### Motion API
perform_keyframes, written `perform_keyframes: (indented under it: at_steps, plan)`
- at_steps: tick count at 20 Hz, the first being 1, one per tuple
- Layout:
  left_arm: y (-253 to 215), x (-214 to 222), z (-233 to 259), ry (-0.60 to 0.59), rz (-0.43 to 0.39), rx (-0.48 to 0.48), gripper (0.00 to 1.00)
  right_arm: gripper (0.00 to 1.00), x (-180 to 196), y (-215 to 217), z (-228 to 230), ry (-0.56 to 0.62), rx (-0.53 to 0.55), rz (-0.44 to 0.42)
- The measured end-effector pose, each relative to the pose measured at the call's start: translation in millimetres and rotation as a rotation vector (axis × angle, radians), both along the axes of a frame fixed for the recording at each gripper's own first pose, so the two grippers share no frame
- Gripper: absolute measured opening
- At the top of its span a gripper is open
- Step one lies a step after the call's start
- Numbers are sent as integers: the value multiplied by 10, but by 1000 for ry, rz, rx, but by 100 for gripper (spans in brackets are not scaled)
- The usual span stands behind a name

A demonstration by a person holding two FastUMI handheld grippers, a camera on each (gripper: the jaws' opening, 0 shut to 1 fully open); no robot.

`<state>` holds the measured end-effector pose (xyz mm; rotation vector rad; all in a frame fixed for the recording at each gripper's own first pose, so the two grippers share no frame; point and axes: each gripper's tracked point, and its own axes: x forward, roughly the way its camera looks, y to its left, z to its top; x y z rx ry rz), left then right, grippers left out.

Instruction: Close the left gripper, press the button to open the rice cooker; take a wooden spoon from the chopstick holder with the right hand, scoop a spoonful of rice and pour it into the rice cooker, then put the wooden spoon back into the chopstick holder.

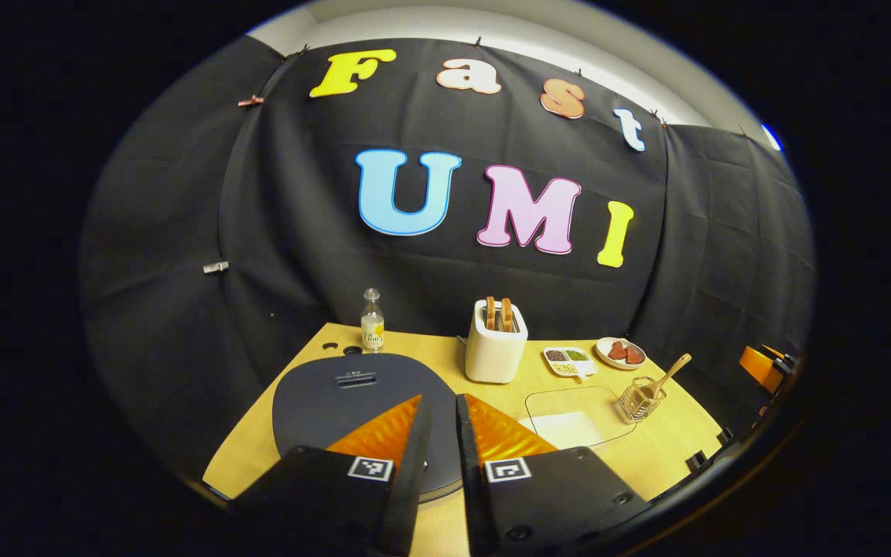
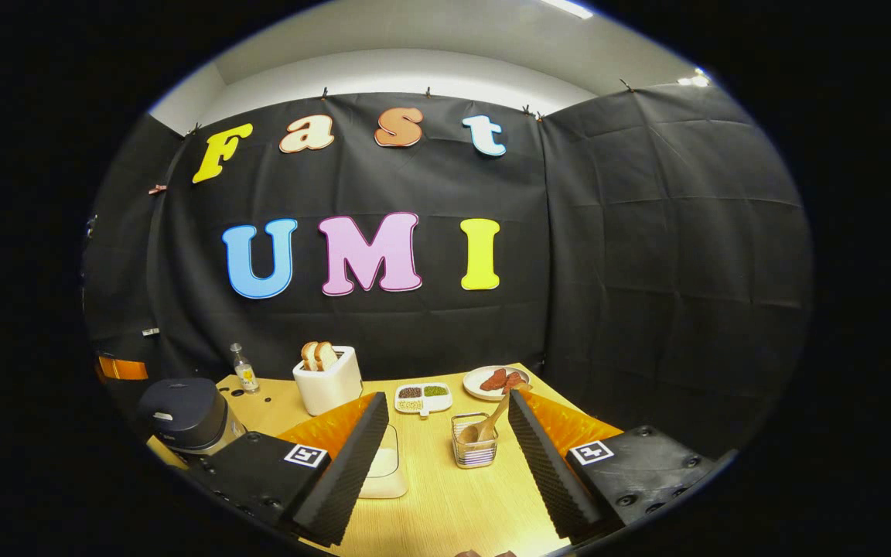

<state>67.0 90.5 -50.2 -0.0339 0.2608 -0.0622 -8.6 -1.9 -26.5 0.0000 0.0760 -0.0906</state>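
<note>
The rice cooker [image 1: 337,402] stands closed on the table's left, its dark lid right under my left gripper [image 1: 440,402]. That gripper is shut to a thin slit, with nothing between its fingers. A wooden spoon [image 1: 668,374] leans in the wire chopstick holder [image 1: 641,399] at the right. A clear box of rice [image 1: 569,424] lies between the cooker and the holder. My right gripper [image 2: 447,402] is open and hangs above the table's near edge, with the spoon [image 2: 484,424] and the holder [image 2: 474,450] ahead between its fingers. The cooker [image 2: 182,414] sits far left.
A white toaster [image 1: 496,350] with bread, a small bottle [image 1: 372,323], a divided dish [image 1: 569,360] of beans and a plate [image 1: 621,353] of red pieces line the back of the wooden table [image 1: 670,449]. Black cloth walls close in behind.
</note>
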Motion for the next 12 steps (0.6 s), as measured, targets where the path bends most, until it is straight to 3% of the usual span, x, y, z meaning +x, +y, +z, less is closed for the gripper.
perform_keyframes:
  at_steps: [1,2,4,12]
  plan:
    - [49,22,-56,14,7,-15,31,98,-11,-4,1,1,4,-4]
    - [104,45,-107,34,22,-26,16,98,-11,-8,0,3,6,-9]
    - [194,58,-223,66,39,-49,7,95,-30,-17,-21,8,5,-15]
    - [348,22,-716,207,77,-111,6,98,-86,-1,-114,40,13,-22]
